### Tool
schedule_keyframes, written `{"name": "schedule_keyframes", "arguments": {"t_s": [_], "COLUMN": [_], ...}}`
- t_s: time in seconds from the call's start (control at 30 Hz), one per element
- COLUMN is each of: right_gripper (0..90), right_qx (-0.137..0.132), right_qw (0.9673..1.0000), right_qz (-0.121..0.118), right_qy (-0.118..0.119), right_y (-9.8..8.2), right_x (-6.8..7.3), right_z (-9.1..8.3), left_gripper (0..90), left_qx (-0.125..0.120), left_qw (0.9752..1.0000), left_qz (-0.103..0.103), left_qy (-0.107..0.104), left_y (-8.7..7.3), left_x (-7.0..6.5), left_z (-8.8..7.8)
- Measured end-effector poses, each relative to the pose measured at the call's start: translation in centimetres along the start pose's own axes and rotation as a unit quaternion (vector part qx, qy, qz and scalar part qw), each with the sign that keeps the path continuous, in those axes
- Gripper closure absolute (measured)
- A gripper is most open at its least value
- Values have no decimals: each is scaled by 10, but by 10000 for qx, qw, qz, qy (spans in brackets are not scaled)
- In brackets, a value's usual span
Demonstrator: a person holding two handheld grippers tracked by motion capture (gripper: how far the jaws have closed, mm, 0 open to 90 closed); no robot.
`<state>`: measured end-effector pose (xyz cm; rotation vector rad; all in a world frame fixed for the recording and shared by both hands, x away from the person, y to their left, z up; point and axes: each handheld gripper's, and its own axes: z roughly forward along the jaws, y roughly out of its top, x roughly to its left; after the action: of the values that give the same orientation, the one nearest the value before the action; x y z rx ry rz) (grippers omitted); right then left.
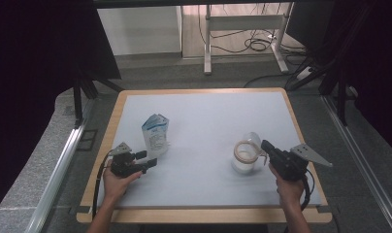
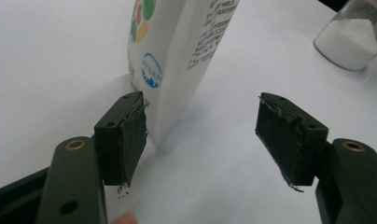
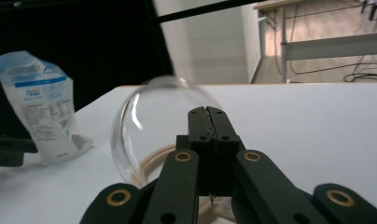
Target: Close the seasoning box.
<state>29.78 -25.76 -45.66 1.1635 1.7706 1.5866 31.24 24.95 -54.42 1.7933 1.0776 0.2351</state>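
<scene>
Now | white printed stand-up pouch upright on desk, soft, light, best pinched at its side edge | left hand-held gripper agape beside it, empty | right hand-held gripper closed at clear glass jar, fragile.

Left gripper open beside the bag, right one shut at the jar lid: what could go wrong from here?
1. The standing bag looks light and tall; the open left gripper has one pad at its edge, so a nudge may topple it.
2. The jar holds white powder with its glass lid swung up; the shut right gripper sits right at the lid, so a push could tip the jar and spill.
</scene>
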Motion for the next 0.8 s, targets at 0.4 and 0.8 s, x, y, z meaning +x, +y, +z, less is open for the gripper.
{"name": "schedule_keyframes", "arguments": {"t_s": [0.4,0.8], "right_gripper": [900,835], "right_qx": [596,507], "right_qw": [9964,9967], "right_qz": [-345,-316], "right_qy": [497,550], "right_y": [-9,-6], "right_x": [27,10], "right_z": [27,13], "left_gripper": [334,333], "left_qx": [12,44], "left_qw": [10000,9999], "left_qz": [33,122], "left_qy": [6,72], "left_y": [-1,0], "left_x": [-1,-3], "left_z": [-1,-2]}}
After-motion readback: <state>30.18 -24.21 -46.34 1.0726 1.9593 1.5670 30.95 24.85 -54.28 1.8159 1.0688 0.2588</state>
